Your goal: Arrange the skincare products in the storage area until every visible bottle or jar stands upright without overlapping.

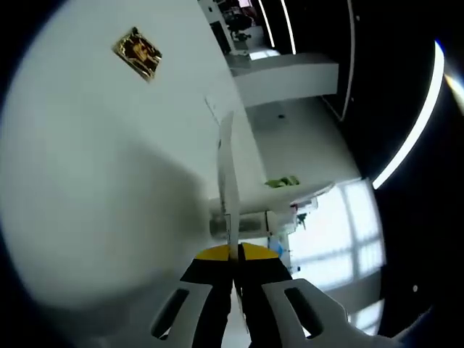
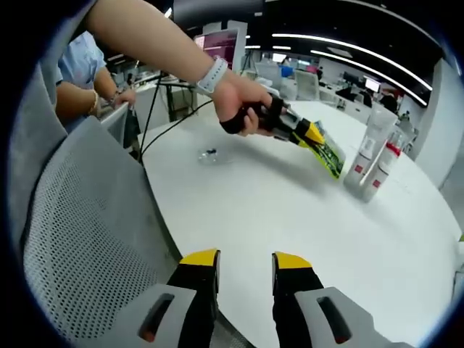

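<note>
Green sachet (image 2: 330, 154) slants downward beside upright tubes (image 2: 371, 156).

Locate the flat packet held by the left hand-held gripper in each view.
Left gripper view: the packet is seen edge-on, a thin strip rising from the closed jaws at lower centre.
Right gripper view: it lies upper right of centre, sticking out of the left hand-held gripper, near the white tubes.
Shared landmark: the white table.
</note>
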Available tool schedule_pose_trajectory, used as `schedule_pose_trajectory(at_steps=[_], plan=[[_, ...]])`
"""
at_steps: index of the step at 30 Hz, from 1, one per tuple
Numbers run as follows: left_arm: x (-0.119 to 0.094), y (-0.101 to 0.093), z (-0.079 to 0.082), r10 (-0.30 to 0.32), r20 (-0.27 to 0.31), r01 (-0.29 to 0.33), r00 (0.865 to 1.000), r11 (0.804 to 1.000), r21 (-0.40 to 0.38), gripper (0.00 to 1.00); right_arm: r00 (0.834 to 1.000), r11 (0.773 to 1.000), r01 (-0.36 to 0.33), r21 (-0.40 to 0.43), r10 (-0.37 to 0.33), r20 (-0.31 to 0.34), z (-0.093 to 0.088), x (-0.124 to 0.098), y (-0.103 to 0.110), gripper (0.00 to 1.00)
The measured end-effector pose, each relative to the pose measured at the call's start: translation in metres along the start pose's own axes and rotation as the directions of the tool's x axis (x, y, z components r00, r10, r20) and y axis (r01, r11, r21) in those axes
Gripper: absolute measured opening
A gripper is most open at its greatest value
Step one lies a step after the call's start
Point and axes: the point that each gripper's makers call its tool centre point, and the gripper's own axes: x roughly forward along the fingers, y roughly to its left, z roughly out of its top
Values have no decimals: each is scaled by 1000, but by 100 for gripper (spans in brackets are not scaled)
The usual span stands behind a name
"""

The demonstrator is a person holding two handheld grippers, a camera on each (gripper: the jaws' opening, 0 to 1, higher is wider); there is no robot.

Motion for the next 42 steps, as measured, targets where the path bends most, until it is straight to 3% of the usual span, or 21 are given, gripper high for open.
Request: schedule_pose_trajectory(at_steps=[4, 8, 10, 13, 19, 22, 24, 25, 26, 27, 29, 30, 32, 34, 36, 38, 40, 42], plan=[[7, 9, -7, 80, -61, -76, 995, 995, 67, 0, 1000, 1000, 0, -6, 0, -6, -1, 1, 0, 26], [14, 17, -3, 154, -80, -141, 985, 979, 147, 0, 1000, 1000, -1, -10, 1, -8, -1, 1, 1, 25], [15, 16, -3, 167, -87, -153, 982, 977, 149, 0, 1000, 1000, -1, -10, 1, -12, -2, 1, 1, 25], [14, 25, -1, 240, -84, -217, 967, 952, 214, 0, 1000, 1000, 1, -12, -1, -13, -3, 1, 0, 25], [14, 27, 4, 303, -44, -275, 952, 911, 309, 5, 1000, 1000, -2, -16, 2, -10, -2, 1, 1, 25], [13, 27, 3, 329, -32, -299, 944, 892, 339, 17, 1000, 1000, -7, -21, 7, -12, -2, 1, 2, 25], [13, 28, 3, 344, -27, -309, 939, 873, 377, 26, 1000, 1000, -10, -24, 10, -7, -1, 1, 3, 25], [14, 25, 3, 327, -29, -287, 945, 865, 412, 28, 1000, 1000, -5, -31, 5, -11, -2, 1, 2, 25], [12, 28, 4, 349, -17, -305, 937, 842, 444, 30, 1000, 999, -3, -33, 3, -12, -2, 1, 1, 25], [12, 29, 6, 364, -1, -313, 932, 803, 507, 31, 1000, 999, -5, -32, 4, -16, -3, 1, 2, 25], [9, 32, 6, 396, 20, -339, 918, 757, 558, 32, 1000, 999, -12, -42, 11, -22, -3, 1, 3, 23], [9, 31, 3, 398, 13, -340, 917, 765, 547, 33, 1000, 999, -15, -47, 14, -25, -4, 1, 4, 23], [8, 32, 3, 411, 26, -354, 911, 749, 561, 37, 1000, 998, -21, -58, 19, -24, -4, 2, 6, 22], [5, 32, 6, 423, 47, -366, 905, 717, 594, 44, 999, 998, -20, -67, 18, -27, -5, 2, 5, 23], [1, 35, 11, 442, 76, -384, 894, 669, 636, 48, 999, 998, -20, -66, 19, -28, -5, 2, 5, 23], [-1, 38, 8, 455, 67, -390, 888, 668, 634, 49, 999, 997, -23, -72, 21, -34, -6, 2, 5, 23], [-3, 35, 7, 447, 63, -380, 892, 667, 641, 49, 999, 997, -32, -76, 30, -33, -6, 2, 8, 23], [-7, 34, 9, 455, 80, -389, 887, 641, 662, 49, 999, 995, -33, -89, 30, -36, -6, 2, 8, 23]])
